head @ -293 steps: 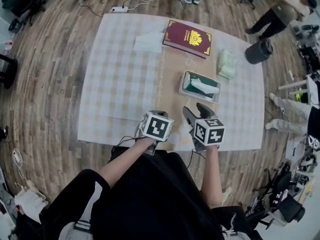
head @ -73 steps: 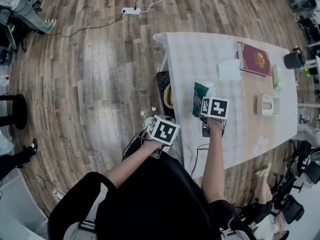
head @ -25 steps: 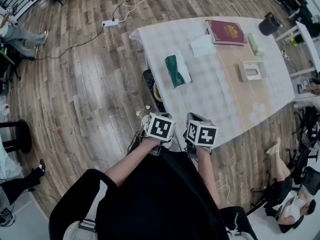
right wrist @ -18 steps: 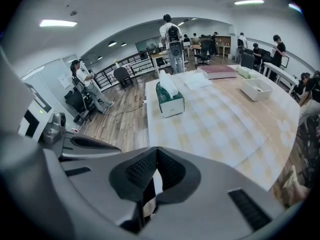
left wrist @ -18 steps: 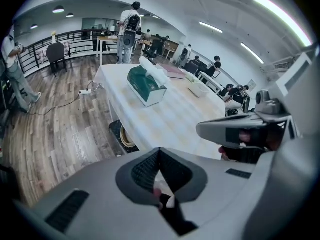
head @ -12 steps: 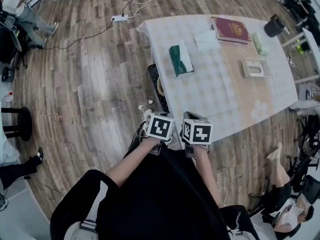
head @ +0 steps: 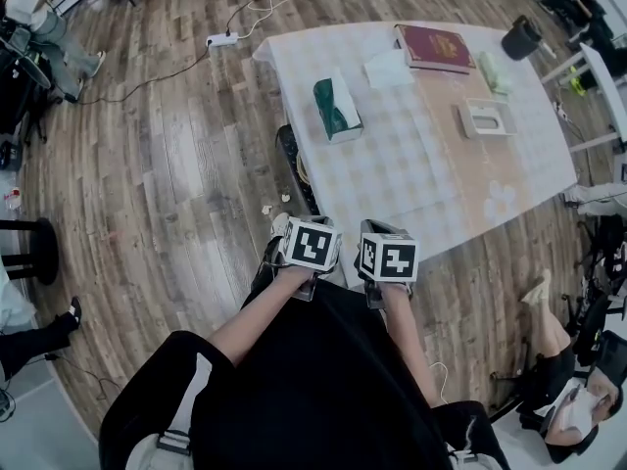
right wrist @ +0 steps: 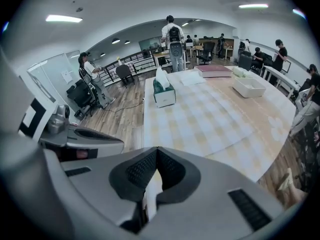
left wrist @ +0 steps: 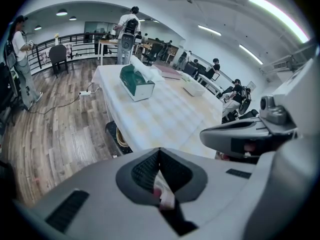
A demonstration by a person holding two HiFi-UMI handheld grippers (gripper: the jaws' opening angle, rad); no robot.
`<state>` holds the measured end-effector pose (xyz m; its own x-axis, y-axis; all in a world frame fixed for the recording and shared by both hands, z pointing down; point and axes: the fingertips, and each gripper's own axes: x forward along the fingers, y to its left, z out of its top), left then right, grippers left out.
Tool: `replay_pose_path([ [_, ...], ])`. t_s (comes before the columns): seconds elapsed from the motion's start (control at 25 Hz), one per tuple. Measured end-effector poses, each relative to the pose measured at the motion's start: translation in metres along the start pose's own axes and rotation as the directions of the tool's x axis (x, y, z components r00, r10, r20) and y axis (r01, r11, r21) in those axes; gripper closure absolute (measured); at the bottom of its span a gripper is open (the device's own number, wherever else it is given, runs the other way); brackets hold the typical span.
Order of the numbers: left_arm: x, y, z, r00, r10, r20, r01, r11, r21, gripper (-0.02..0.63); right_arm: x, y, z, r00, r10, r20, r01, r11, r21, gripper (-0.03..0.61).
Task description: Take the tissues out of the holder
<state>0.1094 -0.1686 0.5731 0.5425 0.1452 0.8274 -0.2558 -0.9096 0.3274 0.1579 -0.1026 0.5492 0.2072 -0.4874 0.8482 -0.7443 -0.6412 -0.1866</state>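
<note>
The green tissue pack stands on the checked table near its left edge, with white tissue poking out of its top. The emptied white holder sits farther right. Both grippers hang side by side off the table's near corner, over the wooden floor and far from the pack. My left gripper is shut with nothing in it. My right gripper is shut and empty too. From the right gripper view I see the tissue pack and the holder across the table.
A red book, a white sheet and a pale green packet lie at the table's far end. A black bin stands beyond it. A dark tray with a bowl sits under the table's left edge. People stand around the room.
Both grippers have drifted a little sideways by the table's near corner and stay shut. The head view has swung slightly. The tissue pack and holder have not moved on the table.
</note>
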Motion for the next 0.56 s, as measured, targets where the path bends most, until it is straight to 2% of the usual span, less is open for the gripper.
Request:
replay_pose_path([
  [0.24,0.001,-0.005,0.0,1.0,-0.002,-0.002,0.002,1.0,0.011,0.614,-0.001,0.0,0.006,1.0,0.016,0.004,-0.015,1.0,-0.018,0.568],
  [0.56,-0.004,0.001,0.002,1.0,0.001,0.002,-0.001,1.0,-0.02,0.614,0.011,0.024,0.017,0.997,0.072,-0.013,-0.073,0.995,-0.072,0.568],
])
